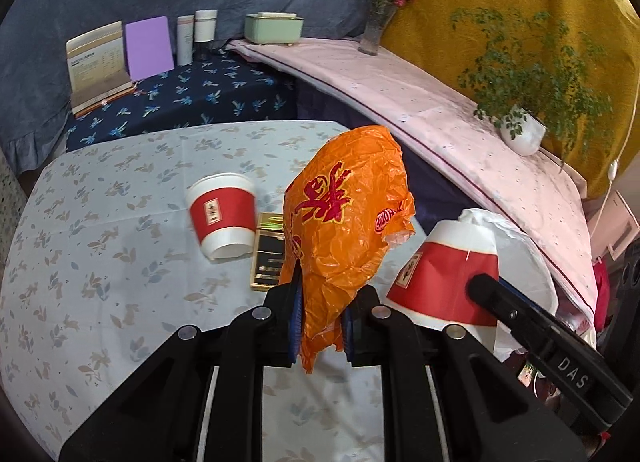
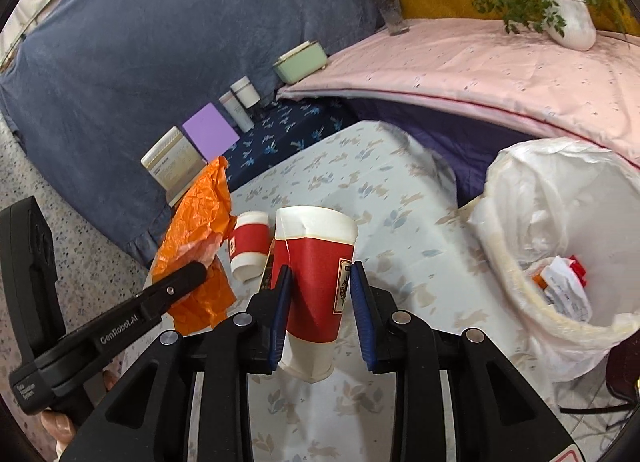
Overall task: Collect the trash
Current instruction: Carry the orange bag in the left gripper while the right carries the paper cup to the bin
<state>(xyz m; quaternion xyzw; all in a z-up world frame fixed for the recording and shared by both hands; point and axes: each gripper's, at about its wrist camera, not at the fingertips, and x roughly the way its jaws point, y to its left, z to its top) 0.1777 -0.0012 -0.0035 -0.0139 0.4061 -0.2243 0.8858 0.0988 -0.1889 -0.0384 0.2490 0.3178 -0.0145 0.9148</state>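
White letters "DAS" stand on the right tongs [image 1: 476, 286], along the black arm. "GenRobot.AI" runs along the left tongs [image 2: 196, 268]; the small label near their base is blurred.

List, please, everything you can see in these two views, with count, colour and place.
bag: 1, orange, held up in the left gripper
cups: 2, red and white, one in the right gripper, one lying on the table
packet: 1, black and gold, flat on the table beside the lying cup
table: 1, pale floral cloth
bin: 1, white liner, right of the table, trash inside
box: 1, green, back ledge
vase: 1, clear, pink flowers, ledge
plant: 1, white pot, ledge
left gripper: black, shut on the bag
right gripper: black, shut on a cup
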